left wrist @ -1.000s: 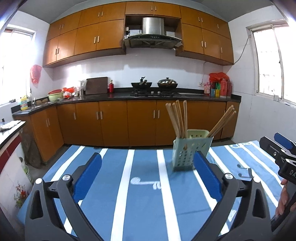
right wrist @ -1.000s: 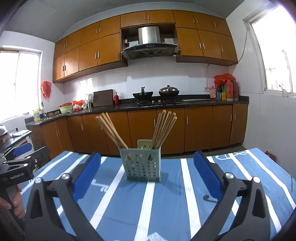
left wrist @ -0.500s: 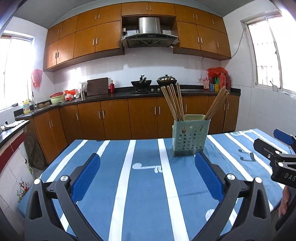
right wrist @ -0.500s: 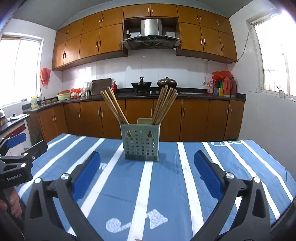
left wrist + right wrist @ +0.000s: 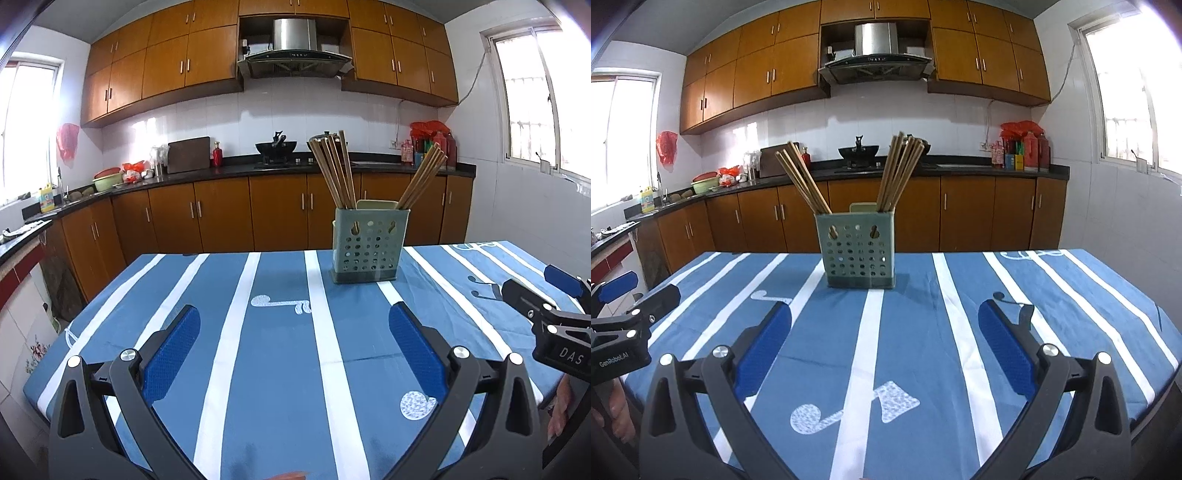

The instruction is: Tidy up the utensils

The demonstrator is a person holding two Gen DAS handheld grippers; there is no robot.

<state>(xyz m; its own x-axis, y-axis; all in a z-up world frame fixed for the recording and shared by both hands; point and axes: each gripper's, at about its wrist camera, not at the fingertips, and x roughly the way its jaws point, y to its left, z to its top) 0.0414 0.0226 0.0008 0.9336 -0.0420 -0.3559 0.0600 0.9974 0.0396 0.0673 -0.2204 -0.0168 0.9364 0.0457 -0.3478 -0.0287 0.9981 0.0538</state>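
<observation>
Left wrist view: my left gripper [image 5: 294,345], jaws spread wide, holding nothing, above the near edge of the tabletop [image 5: 273,369]. Utensil holder [image 5: 369,245] upright toward the far edge, two bundles of chopsticks [image 5: 334,171] inside. My right gripper [image 5: 554,314] at the right edge; its spread is possibly wide.

Right wrist view: my right gripper [image 5: 884,343], jaws wide apart, empty. Utensil holder [image 5: 858,251] at far centre.

Both tongs have drawn back — the chopstick holder [image 5: 368,246] sits farther off.
</observation>
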